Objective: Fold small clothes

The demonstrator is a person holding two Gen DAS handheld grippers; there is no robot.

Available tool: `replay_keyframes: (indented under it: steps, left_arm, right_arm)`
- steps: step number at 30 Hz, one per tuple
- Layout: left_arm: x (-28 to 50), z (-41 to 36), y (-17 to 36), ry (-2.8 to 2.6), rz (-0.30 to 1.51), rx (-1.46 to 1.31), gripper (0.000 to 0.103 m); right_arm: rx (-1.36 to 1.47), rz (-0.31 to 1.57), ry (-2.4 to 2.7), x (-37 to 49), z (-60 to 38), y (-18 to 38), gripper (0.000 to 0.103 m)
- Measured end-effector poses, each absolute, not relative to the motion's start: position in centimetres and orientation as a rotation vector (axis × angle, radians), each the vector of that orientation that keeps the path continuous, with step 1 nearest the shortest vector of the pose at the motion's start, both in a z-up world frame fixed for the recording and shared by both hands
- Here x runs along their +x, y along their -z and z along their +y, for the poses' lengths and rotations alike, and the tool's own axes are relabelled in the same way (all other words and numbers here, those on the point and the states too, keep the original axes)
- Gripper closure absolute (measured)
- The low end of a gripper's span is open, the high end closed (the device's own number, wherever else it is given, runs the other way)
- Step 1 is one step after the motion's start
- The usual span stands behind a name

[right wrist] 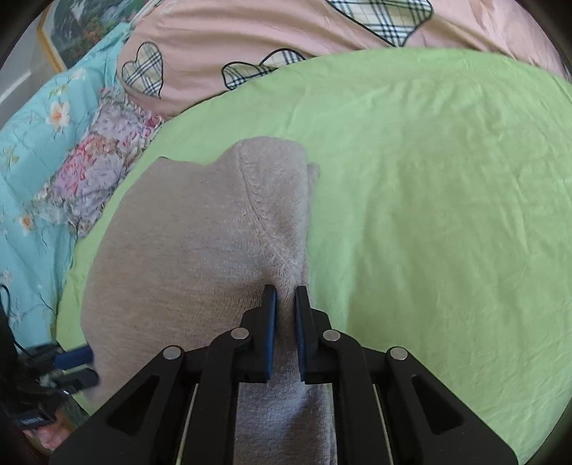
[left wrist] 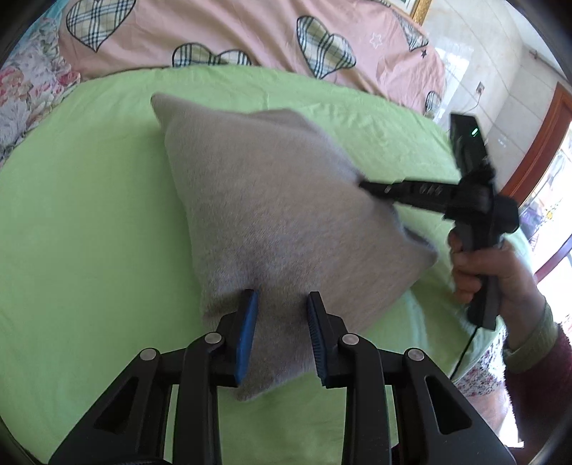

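A grey knitted garment (left wrist: 271, 214) lies partly folded on the green sheet (left wrist: 89, 232). My left gripper (left wrist: 282, 304) straddles its near corner with the jaws apart, the blue pads (left wrist: 248, 332) on either side of the cloth. My right gripper (right wrist: 285, 297) is shut on a pinched ridge of the same garment (right wrist: 200, 243) near its right edge. In the left wrist view the right gripper (left wrist: 364, 186) pinches the garment's right side, held by a hand (left wrist: 479, 264). In the right wrist view the left gripper (right wrist: 77, 361) shows at the lower left.
A pink quilt with plaid hearts (left wrist: 250, 32) lies behind the green sheet. A floral cloth (right wrist: 93, 171) and a turquoise flowered blanket (right wrist: 28, 150) lie to the left. A wall and wooden door frame (left wrist: 536, 143) stand at the right.
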State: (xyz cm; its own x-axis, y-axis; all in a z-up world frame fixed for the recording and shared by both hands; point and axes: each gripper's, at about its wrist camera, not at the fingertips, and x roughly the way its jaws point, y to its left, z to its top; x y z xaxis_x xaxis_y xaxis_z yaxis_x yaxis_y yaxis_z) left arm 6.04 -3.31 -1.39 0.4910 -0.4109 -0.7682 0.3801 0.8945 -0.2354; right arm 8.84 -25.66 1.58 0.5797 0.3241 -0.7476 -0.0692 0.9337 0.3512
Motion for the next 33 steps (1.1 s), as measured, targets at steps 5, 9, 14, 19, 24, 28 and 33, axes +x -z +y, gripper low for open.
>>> replay_keyframes:
  steps: [5,9,14,19,24,28,33]
  left_arm:
    - [5.9,-2.2,1.8,0.469,0.955,-0.071,0.074]
    - [5.3,-1.4,0.9,0.472,0.946,-0.100,0.074]
    - [3.6,-1.6,-0.4,0.568,0.915,-0.127,0.074]
    - [3.8,-2.7,2.4,0.517,0.972,-0.024,0.075]
    - [3.5,-2.7,2.5,0.516,0.955,-0.001,0.075]
    - [3.5,-2.6,2.5,0.495,0.955,-0.015,0.075]
    - [2.5,-2.6,1.9,0.437,0.974,-0.038,0.071]
  right_arm:
    - [0.350,0.901,-0.236,7.5,-25.9,-2.5,0.078]
    - [0.340,0.817,-0.262,4.3,-25.7,-4.8,0.077]
    - [0.287,0.859,-0.323,1.3,-24.7,-4.1,0.077]
    - [0.297,0.926,-0.285,0.8,-25.3,-0.2,0.078]
    - [0.290,0.908,-0.277,0.5,-25.4,-0.3,0.078]
    - [0.270,0.896,-0.252,0.0,-25.0,-0.5,0.078]
    - [0.213,0.897,-0.207,-1.3,-24.2,-1.2,0.075]
